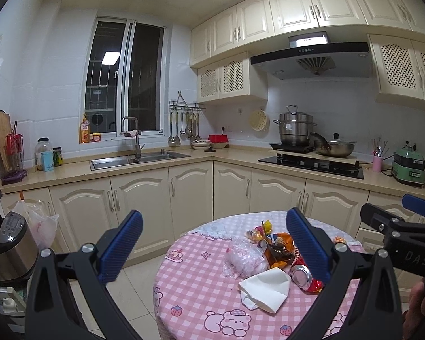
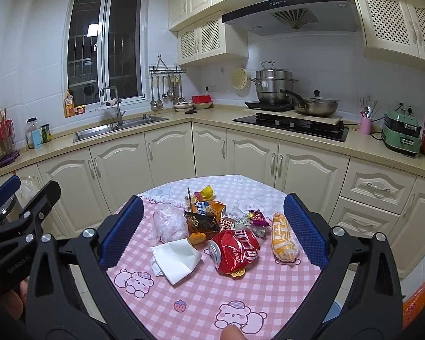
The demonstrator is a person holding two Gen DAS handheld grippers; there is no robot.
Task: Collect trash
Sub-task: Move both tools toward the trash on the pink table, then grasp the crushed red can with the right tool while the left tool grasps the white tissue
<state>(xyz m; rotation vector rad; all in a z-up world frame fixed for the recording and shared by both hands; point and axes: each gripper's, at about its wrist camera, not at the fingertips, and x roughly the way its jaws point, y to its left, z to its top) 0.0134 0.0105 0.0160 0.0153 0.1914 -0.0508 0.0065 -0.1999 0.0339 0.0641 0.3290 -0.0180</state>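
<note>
hovering above a round table with a pink checked bear-print tablecloth [image 2: 201, 297], the right gripper with black arms and blue ribbed pads [image 2: 212, 231] is spread wide, holding nothing, its fingers framing the trash pile. the left gripper of the same black and blue build [image 1: 214, 250] is also gaping wide and empty, sitting over the table's left edge with floor showing under its left finger. each gripper is showing in the other's view at the side.

between the right gripper's pads a crushed red soda can [image 2: 235, 250] is lying on its side, opening facing the camera. just left of it a folded white paper napkin [image 2: 175, 259] is lying flat. just right of the can a yellow and white sealed snack packet [image 2: 284, 239] is lying lengthwise, close to the right pad. behind the can an orange and black crumpled snack bag [image 2: 205, 216] is sitting touching a crumpled clear plastic bag [image 2: 168, 222] on its left. small shiny candy wrappers [image 2: 257, 218] are lying between the snack bag and the yellow packet.

beyond the table cream kitchen cabinets [image 2: 121, 167] are running under a beige counter with a steel sink [image 2: 119, 129] and a black stove top [image 2: 291, 127] carrying steel pots. a fingertip [image 2: 232, 333] is showing at the bottom edge of the right view.
</note>
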